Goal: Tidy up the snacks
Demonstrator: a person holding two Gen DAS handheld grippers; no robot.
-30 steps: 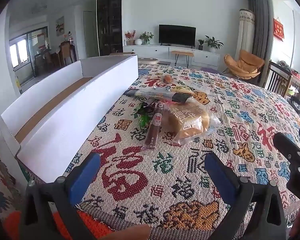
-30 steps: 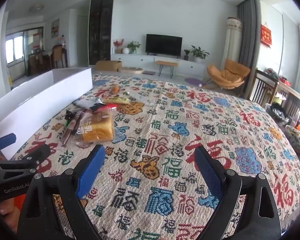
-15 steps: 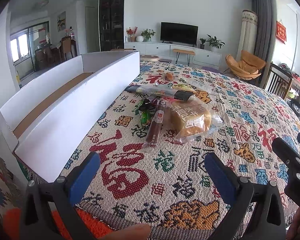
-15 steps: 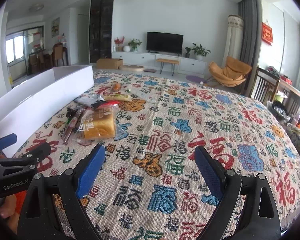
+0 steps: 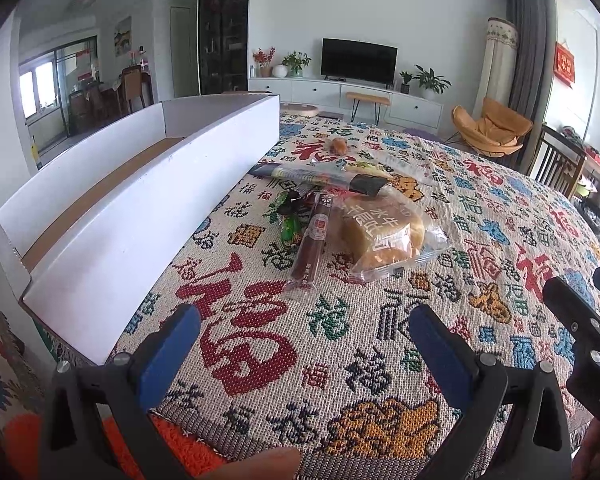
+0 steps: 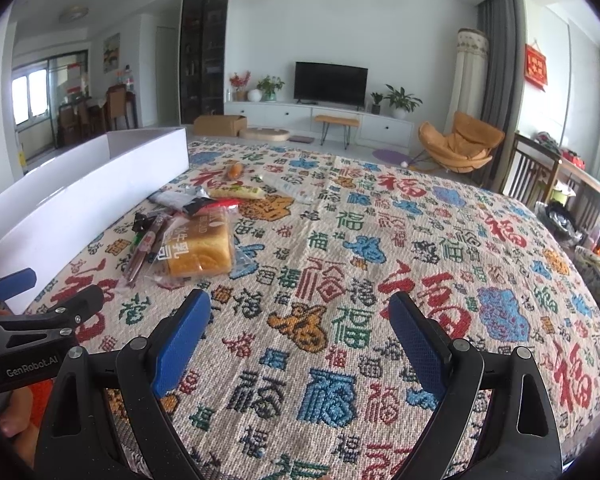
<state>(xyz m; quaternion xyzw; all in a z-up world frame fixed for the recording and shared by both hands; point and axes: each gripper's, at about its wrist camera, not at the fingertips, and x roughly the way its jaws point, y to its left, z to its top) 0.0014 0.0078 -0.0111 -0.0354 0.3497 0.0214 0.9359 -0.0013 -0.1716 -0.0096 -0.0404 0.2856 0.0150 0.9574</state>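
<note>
Both claws spread wide, empty: left claw (image 5: 304, 344), right claw (image 6: 300, 336). Bagged bread (image 5: 384, 236) at 12 o'clock on the patterned surface (image 5: 480, 208), beside the white box (image 5: 140, 216). Probably light, squashable, slippery-wrapped; best pinched gently at the crimped seal.

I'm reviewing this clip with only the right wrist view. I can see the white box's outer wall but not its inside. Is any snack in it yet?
Observer: The left wrist view looks into the white box. The part of its floor that shows is bare brown cardboard, with no snack on it.
Operator: Is the left claw carrying anything?
Observer: No. The left claw is open, with only the patterned tablecloth showing between its fingers.
</note>
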